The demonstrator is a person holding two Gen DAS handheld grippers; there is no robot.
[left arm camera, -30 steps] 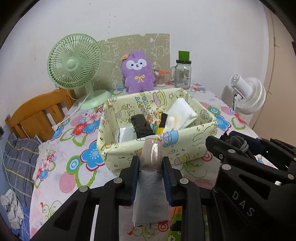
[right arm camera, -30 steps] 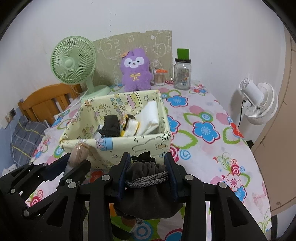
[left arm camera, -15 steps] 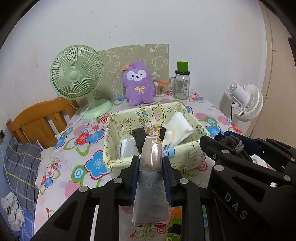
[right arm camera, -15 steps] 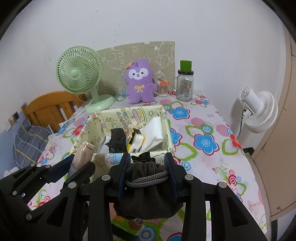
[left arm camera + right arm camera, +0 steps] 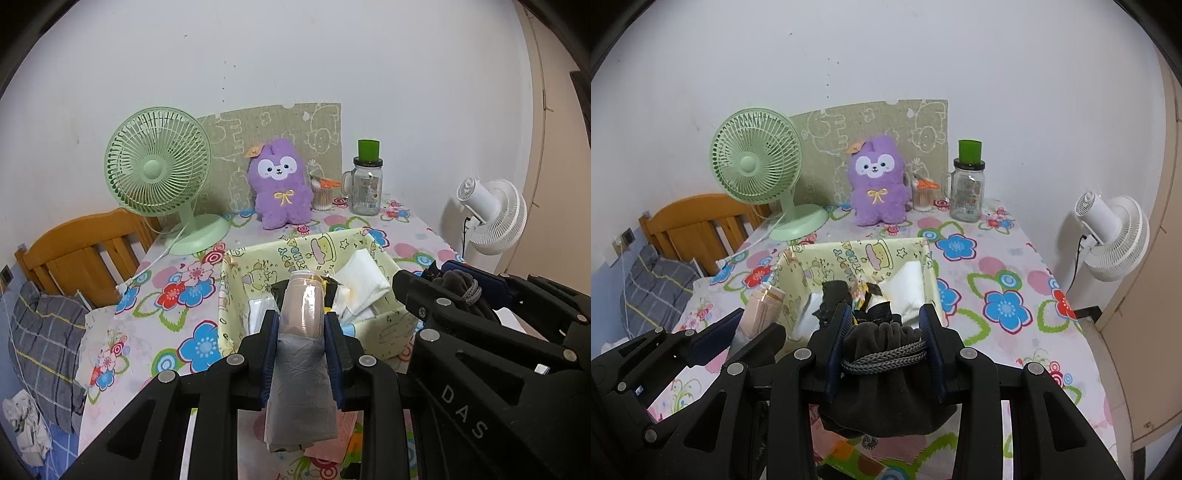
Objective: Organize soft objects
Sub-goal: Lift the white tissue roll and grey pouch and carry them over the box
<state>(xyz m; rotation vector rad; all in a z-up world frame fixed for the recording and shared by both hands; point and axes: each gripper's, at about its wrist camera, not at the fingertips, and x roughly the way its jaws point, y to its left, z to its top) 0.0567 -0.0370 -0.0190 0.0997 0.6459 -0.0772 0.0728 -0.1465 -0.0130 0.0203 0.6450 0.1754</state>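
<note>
My left gripper (image 5: pixel 301 320) is shut on a plastic-wrapped roll (image 5: pixel 301 354), beige at its far end and grey at its near end. It hangs above the table, in front of a yellow cartoon-print fabric basket (image 5: pixel 384 332). Just to its right, my right gripper (image 5: pixel 884 314) is shut on a dark drawstring pouch (image 5: pixel 886 380) with a grey braided cord. In the right wrist view the basket (image 5: pixel 827 266) holds a folded white cloth (image 5: pixel 905 284), a black item (image 5: pixel 834 295) and small patterned pieces. The same view shows the roll (image 5: pixel 762 310) at the left.
A floral tablecloth (image 5: pixel 997 280) covers the table. At the back stand a green fan (image 5: pixel 159 173), a purple plush (image 5: pixel 280 188), a cotton-swab cup (image 5: pixel 321 192) and a glass jar (image 5: pixel 365 188). A white fan (image 5: pixel 491 218) stands off the right edge, a wooden chair (image 5: pixel 85 251) on the left.
Both grippers have risen together with their loads still held. The basket now sits lower and smaller in both views.
</note>
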